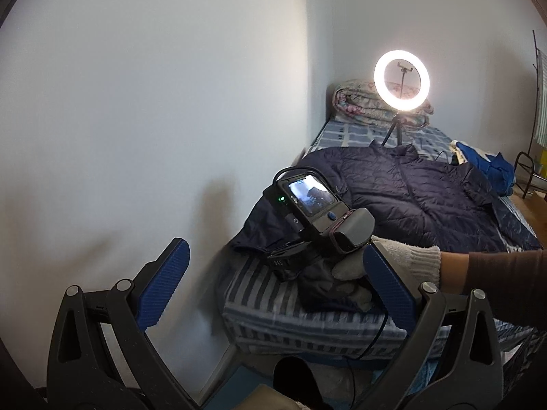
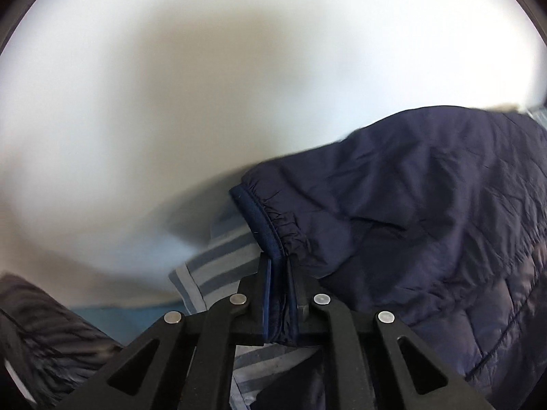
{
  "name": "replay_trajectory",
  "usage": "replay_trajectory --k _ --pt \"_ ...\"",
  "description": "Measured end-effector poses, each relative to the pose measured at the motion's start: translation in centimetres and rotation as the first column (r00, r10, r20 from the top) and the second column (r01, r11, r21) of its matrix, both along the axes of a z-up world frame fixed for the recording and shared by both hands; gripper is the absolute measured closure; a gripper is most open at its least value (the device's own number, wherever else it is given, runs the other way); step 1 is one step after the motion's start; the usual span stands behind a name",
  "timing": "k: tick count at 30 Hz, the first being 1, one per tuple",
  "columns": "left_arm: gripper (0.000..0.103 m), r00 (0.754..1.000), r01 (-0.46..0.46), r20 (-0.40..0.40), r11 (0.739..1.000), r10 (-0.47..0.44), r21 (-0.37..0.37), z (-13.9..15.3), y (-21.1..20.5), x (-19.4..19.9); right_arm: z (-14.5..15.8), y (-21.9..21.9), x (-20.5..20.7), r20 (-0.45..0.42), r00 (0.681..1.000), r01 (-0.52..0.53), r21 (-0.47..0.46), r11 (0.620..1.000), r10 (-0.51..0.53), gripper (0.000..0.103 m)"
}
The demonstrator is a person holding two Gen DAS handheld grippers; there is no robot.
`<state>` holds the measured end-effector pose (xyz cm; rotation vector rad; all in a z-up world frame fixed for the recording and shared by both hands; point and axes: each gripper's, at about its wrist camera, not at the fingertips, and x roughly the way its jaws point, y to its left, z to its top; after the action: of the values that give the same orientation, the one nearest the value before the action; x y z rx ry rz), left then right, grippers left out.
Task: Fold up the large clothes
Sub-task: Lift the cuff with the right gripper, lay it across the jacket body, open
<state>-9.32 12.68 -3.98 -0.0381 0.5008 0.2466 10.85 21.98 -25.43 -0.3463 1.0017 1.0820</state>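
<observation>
A dark navy quilted jacket (image 1: 410,188) lies spread on the bed, collar toward the ring light. My left gripper (image 1: 273,276) is open and empty, held above the foot of the bed. My right gripper (image 2: 278,266) is shut on the elastic cuff (image 2: 263,218) of the jacket's sleeve (image 2: 427,188). In the left wrist view the right gripper (image 1: 294,259) sits at the near left sleeve, held by a gloved hand (image 1: 403,259).
The bed has a blue striped sheet (image 1: 273,311) and stands against a white wall (image 1: 136,119). A lit ring light (image 1: 401,80) on a tripod and a folded quilt (image 1: 359,102) are at the far end. Blue clothing (image 1: 489,167) lies at the right.
</observation>
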Motion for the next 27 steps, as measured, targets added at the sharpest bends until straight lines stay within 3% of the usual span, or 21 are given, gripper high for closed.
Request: replay_trajectory --k 4,8,14,21,25,27 --pt "0.0 0.998 0.051 0.021 0.998 -0.052 0.028 1.3 -1.7 3.0 2.2 -3.4 2.7 -0.042 0.995 0.1 0.105 0.989 -0.096 0.097" --pt "0.0 0.994 0.095 0.039 0.994 -0.097 0.052 2.8 -3.5 6.4 4.5 -8.6 6.1 -0.078 0.974 0.226 0.208 0.952 -0.214 0.097" --pt "0.0 0.989 0.148 0.015 0.989 -0.148 -0.017 4.7 -4.8 12.7 7.7 -17.2 11.3 -0.071 0.926 0.376 0.269 0.887 -0.371 0.097" --pt "0.0 0.99 0.128 -0.041 0.984 -0.134 -0.128 2.8 -5.0 17.9 10.5 -26.8 17.5 -0.048 0.837 0.532 0.305 0.79 -0.545 0.098" --pt "0.0 0.984 0.139 -0.083 0.968 -0.159 -0.21 0.9 -5.5 19.3 10.1 -34.3 20.8 -0.04 0.744 0.646 0.301 0.701 -0.667 0.098" --pt "0.0 0.978 0.146 -0.114 0.966 -0.172 -0.212 0.4 -5.8 19.9 9.3 -37.5 22.1 -0.046 0.697 0.695 0.291 0.657 -0.716 0.098"
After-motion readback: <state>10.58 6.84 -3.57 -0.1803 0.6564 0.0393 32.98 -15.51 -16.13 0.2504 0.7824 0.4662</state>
